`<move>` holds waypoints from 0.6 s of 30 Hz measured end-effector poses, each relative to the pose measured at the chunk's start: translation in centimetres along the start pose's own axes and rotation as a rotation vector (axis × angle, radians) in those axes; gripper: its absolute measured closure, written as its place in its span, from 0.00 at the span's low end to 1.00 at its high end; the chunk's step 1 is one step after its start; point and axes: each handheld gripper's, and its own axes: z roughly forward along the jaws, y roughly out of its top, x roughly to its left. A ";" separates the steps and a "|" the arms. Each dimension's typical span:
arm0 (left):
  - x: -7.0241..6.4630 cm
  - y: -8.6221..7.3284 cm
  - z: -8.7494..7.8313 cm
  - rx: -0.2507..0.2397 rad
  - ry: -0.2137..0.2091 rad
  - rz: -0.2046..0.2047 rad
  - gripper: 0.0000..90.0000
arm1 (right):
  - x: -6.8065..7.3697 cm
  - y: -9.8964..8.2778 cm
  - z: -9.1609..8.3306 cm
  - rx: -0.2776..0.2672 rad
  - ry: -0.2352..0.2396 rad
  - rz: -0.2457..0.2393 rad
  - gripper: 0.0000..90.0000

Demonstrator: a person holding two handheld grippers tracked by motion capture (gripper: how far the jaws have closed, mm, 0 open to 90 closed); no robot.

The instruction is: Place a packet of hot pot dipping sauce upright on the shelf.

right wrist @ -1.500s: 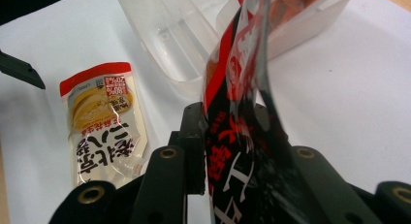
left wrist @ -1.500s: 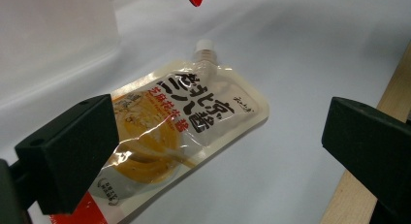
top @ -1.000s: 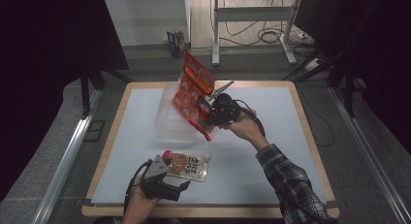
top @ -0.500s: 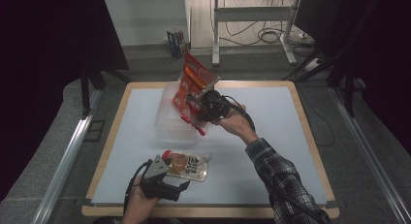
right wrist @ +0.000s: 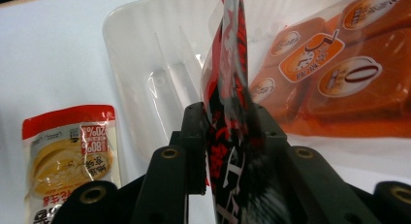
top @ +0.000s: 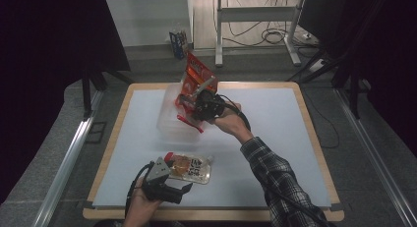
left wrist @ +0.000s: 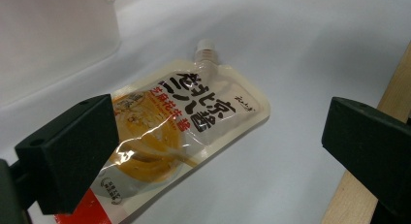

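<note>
My right gripper (top: 199, 101) is shut on the edge of a red-orange snack bag (top: 194, 82), which it holds tilted over a clear plastic bin (top: 169, 120) at the table's middle back. In the right gripper view the jaws pinch the red bag (right wrist: 230, 107) above the bin (right wrist: 145, 73). A yellow sauce pouch (top: 189, 168) with a white spout lies flat near the front edge. My left gripper (top: 184, 190) stands open just in front of it. In the left gripper view the pouch (left wrist: 179, 122) lies between and beyond the wide-apart jaws.
The white mat (top: 275, 124) covers a wooden-rimmed table (top: 314, 138). A wooden edge (left wrist: 383, 136) shows close to the left gripper's right jaw. Beyond the table stand a metal frame (top: 255, 25) and cables on the floor.
My right gripper has carried the snack bag leftward and lower, from beside the bin to over it. The left gripper and the pouch have stayed put.
</note>
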 end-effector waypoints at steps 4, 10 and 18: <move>0.0 0.0 0.0 -0.001 0.000 -0.001 0.00 | 0.1 0.4 0.3 -0.004 -0.004 -0.010 0.78; 0.0 0.0 0.0 0.001 -0.001 0.001 0.00 | 0.3 0.7 0.2 -0.015 -0.006 -0.016 0.78; 0.0 0.0 0.0 0.001 -0.002 0.002 0.00 | 0.5 1.4 -0.3 -0.047 -0.025 -0.023 0.79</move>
